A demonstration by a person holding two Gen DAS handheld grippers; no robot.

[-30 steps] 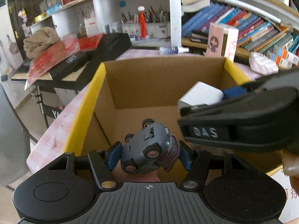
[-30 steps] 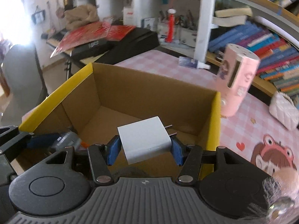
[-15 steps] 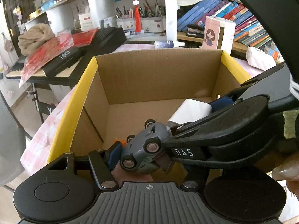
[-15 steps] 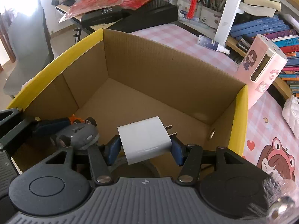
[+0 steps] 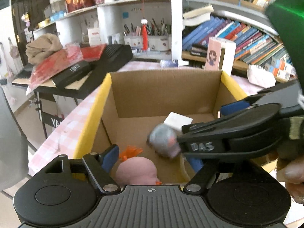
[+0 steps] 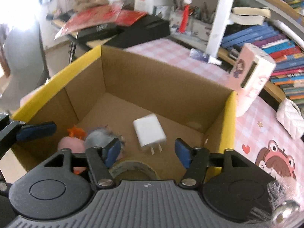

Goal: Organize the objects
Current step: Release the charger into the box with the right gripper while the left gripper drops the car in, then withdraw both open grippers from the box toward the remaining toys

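Note:
An open cardboard box [image 5: 163, 91] with yellow flap edges [image 6: 229, 117] stands on the pink checked table. My left gripper [image 5: 152, 161] is open over the box's near end. A grey toy car [image 5: 163, 140], blurred, is free of the jaws inside the box; it also shows in the right wrist view [image 6: 98, 137]. My right gripper [image 6: 148, 152] is open and empty above the box. A white charger [image 6: 149, 132] lies loose on the box floor, prongs towards me. A pink plush toy [image 5: 135, 171] with orange hair lies in the near corner.
A tape roll [image 6: 133, 168] sits in the box under my right gripper. A pink carton [image 6: 250, 79] and a white pouch [image 6: 289, 116] stand on the table right of the box. Bookshelves [image 5: 247, 38] rise behind. A black keyboard case [image 5: 91, 68] lies far left.
Both grippers opened. The toy car dropped out of my left gripper and the charger out of my right gripper, both into the box.

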